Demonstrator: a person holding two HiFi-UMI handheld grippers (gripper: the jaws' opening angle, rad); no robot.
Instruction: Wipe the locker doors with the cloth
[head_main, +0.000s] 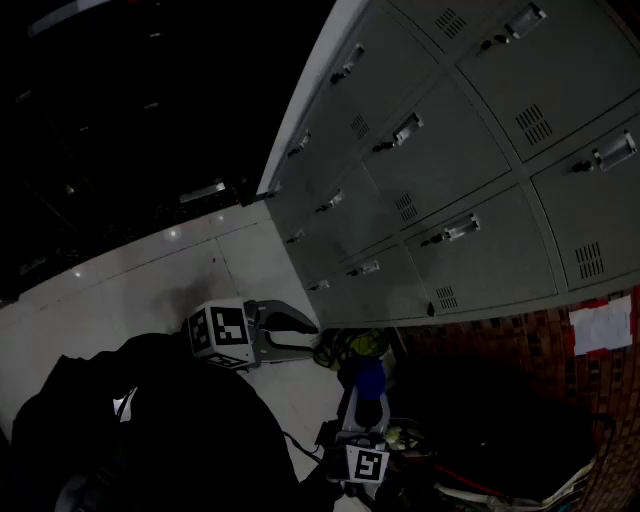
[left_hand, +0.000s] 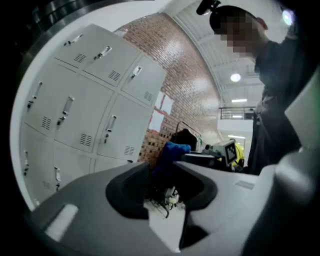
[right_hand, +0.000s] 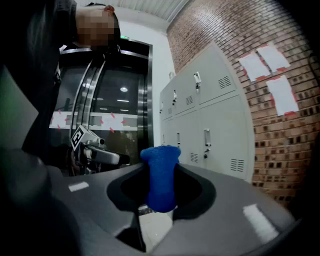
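The right gripper (right_hand: 161, 165) pinches the blue cloth (right_hand: 160, 187) between its jaws, with a bunched end standing up past the tips. The left gripper (left_hand: 161, 177) is spread with nothing in it. Neither touches the lockers (head_main: 450, 170). To wipe well, I judge the cloth's free end should be raised and pressed flat on a door, steering round the handles (head_main: 455, 230)

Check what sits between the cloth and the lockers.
Head view: a yellow item and dark cables lie between the blue cloth and the locker doors.
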